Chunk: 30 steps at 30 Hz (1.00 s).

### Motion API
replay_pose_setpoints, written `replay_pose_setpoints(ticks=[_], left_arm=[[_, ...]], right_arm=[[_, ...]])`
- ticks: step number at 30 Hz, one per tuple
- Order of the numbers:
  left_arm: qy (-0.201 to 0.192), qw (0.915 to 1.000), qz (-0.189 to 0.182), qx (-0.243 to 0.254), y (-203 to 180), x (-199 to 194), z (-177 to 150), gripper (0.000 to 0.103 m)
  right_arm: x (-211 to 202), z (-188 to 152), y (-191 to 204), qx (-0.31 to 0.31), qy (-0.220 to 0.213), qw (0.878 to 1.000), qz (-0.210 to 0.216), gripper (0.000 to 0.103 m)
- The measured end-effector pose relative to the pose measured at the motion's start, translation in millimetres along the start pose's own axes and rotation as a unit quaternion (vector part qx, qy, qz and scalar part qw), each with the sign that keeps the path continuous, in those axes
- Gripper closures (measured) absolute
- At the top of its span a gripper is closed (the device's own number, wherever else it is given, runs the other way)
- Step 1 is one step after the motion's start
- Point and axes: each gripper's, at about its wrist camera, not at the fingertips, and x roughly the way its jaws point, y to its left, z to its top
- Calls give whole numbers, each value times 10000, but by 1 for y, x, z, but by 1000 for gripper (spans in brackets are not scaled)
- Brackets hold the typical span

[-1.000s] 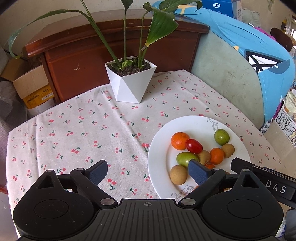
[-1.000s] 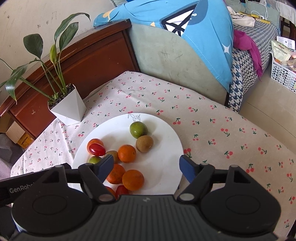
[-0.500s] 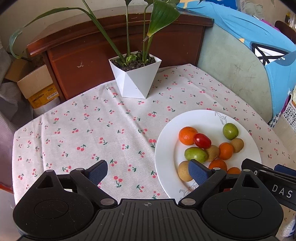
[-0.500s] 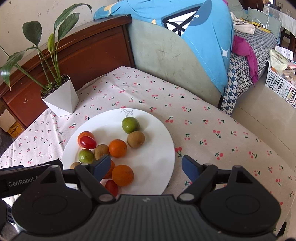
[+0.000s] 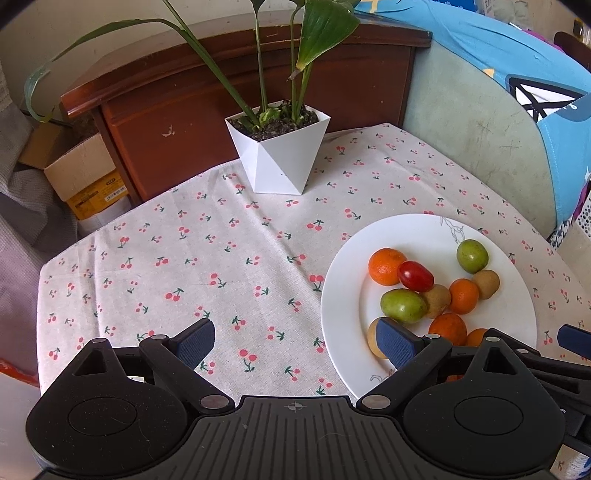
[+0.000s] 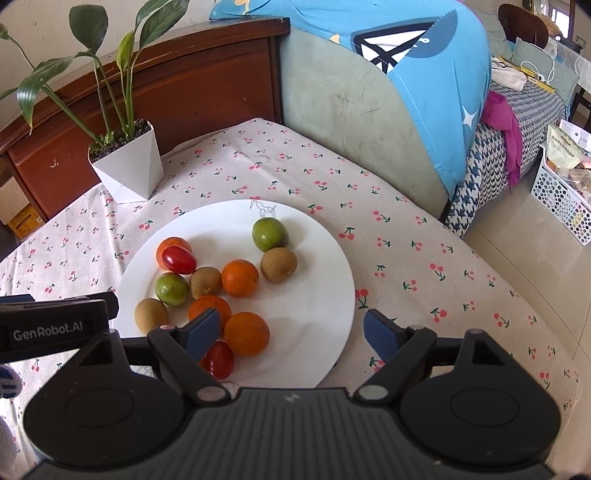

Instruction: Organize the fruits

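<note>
A small table under a cream cloth [image 5: 207, 258] printed with red cherries stands against a dark wooden headboard [image 6: 192, 77], with a bed draped in a blue cover [image 6: 436, 62] on the right. At the far side of the cloth sits a white angular pot [image 5: 279, 155] holding dark soil and a long-leaved green plant [image 5: 321, 33].

The white plate [image 6: 317, 295] lies near the right half of the table and holds all the fruit: a green fruit [image 6: 269, 233] at the far side with a brown kiwi [image 6: 278, 264] touching it, an orange [image 6: 239, 277] in the middle, a red tomato [image 6: 179, 259] resting against another orange [image 6: 168, 245] at the left, a second green fruit [image 6: 171, 288] beside a second kiwi [image 6: 205, 282], a third brown one [image 6: 150, 314] at the near left rim, and a large orange [image 6: 246, 333] nearest (the plate's right half is bare).

The left gripper [image 5: 295, 338] hovers over the plate's left rim with its fingers spread wide and nothing between them. The right gripper [image 6: 291, 328] hangs over the near part of the plate, fingers spread wide and empty.

One blue pad [image 6: 202, 329] covers part of an orange and a second tomato [image 6: 219, 360]. In the left view the near fruits are half hidden behind the black finger. A white basket [image 6: 561, 188] on the floor at far right is cut off by the edge; its contents are hard to make out.
</note>
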Motion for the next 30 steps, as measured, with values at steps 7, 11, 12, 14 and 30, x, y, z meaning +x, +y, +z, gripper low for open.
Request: replay_pose_setpoints(ticks=[7, 11, 12, 14, 30], left_arm=[[25, 9999, 110, 33, -1, 2, -2, 8], [1, 9999, 155, 70, -1, 1, -1, 8], [-1, 9998, 162, 79, -1, 1, -1, 8], [-13, 9998, 175, 99, -1, 0, -1, 8], [-225, 9992, 326, 55, 14, -16, -20, 8]], right_arm=[[2, -1, 2, -76, 56, 9999, -44, 18], [2, -1, 3, -99, 50, 9999, -56, 18], [2, -1, 3, -99, 56, 9999, -59, 18], [2, -1, 4, -96, 61, 9999, -55, 18], [-15, -13, 20, -258, -47, 9996, 97, 18]])
